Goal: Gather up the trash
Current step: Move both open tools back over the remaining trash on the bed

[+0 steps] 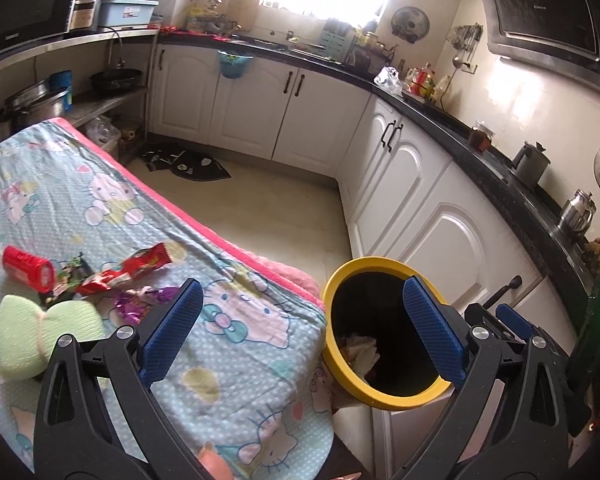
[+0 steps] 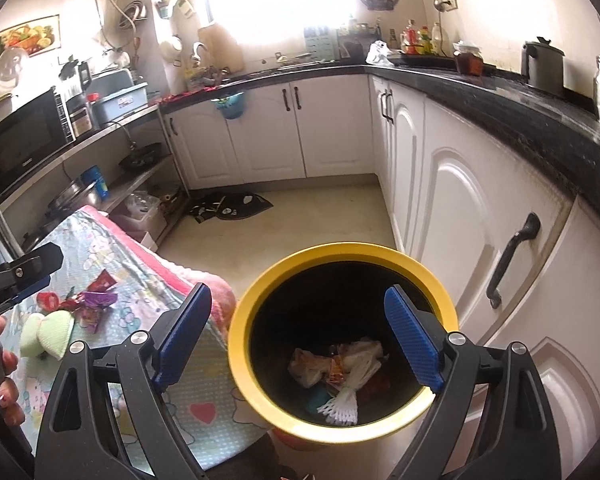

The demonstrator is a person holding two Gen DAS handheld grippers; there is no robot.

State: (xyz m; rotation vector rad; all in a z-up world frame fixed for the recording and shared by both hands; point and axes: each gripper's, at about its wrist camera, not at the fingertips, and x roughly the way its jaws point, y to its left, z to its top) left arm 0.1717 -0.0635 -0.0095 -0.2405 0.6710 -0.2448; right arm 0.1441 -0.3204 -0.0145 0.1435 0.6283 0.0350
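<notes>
- No label or writing is legible on the red snack wrappers [image 1: 136,268].
- They lie on the cartoon-cat-patterned cloth surface [image 1: 228,360], beside a red cylindrical can [image 1: 28,269] and a green plush toy [image 1: 40,336].
- Yellow-rimmed black round bin [image 2: 252,320] holds crumpled trash.
- Right hand-held gripper [image 2: 300,340] spread, empty, over the bin; left hand-held gripper [image 1: 300,332] likewise spread.

Bin [image 2: 342,344] under right fingers [image 2: 414,344], trash [image 2: 340,364] inside; wrappers [image 1: 132,270] on cloth-covered counter [image 1: 228,360] left of left fingers [image 1: 172,336].
</notes>
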